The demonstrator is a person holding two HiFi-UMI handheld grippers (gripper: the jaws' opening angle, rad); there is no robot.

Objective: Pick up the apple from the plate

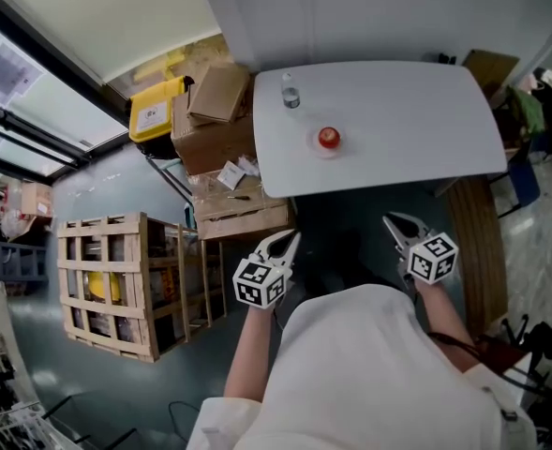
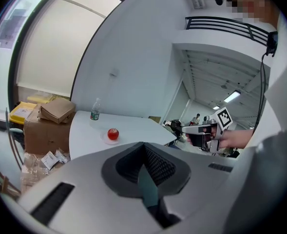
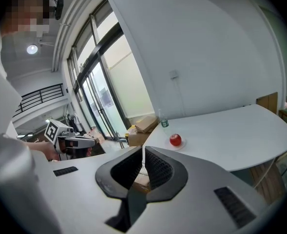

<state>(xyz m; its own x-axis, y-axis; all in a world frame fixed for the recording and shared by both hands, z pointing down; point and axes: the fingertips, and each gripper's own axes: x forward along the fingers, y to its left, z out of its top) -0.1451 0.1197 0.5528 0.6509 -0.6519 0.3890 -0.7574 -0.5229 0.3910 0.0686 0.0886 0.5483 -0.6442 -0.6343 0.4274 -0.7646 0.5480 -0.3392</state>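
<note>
Apple sits on its plate on the far counter in the head view, well beyond left tongs and right tongs. Left gripper view: tongs pressed together, empty. Right gripper view: tongs likewise closed on nothing.

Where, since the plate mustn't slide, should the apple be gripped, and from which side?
Grip the apple across its widest middle, above the rim of the plate, coming from the near edge of the table. It is round on a shallow plate, near side open; the bottle stands apart, farther back.
</note>
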